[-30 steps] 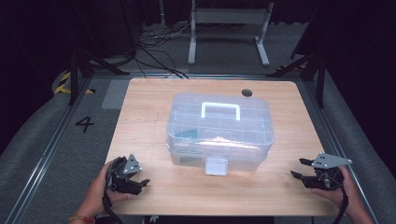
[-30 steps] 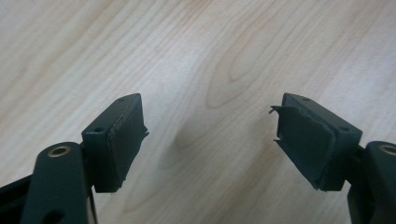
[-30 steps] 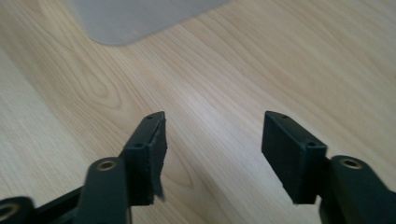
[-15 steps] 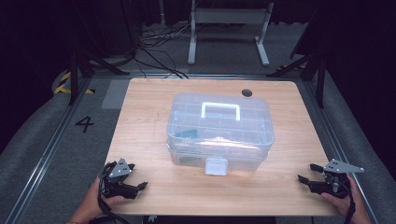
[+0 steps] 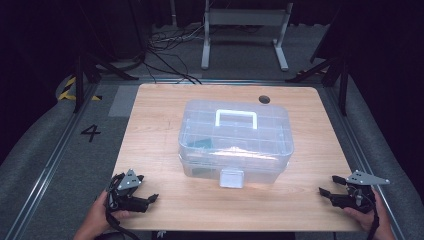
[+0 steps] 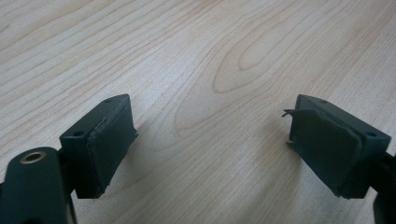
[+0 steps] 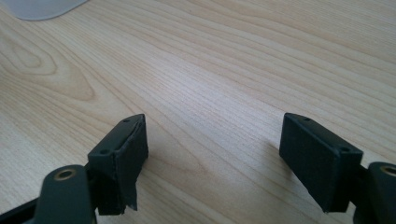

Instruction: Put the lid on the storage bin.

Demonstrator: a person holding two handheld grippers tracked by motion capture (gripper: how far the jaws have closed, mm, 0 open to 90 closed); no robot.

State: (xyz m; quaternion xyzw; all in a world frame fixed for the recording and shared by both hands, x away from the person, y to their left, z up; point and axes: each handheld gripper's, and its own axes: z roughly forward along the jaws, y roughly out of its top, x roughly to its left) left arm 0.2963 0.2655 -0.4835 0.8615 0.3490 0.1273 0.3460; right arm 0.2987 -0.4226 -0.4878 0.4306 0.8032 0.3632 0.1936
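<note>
High view: my left gripper (image 5: 150,198) and right gripper (image 5: 326,185) rest at the near table (image 5: 150,115) corners, jaws just opened wide and empty. The clear storage box (image 5: 235,142) sits mid-table, latch (image 5: 231,178) facing me. I'd bring both in level and pinch that latch squarely.

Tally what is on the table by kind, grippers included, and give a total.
Clear plastic box with white handle: 1
Gripper: 2, the left gripper and the right gripper, both open with nothing between their jaws
Total: 3
</note>
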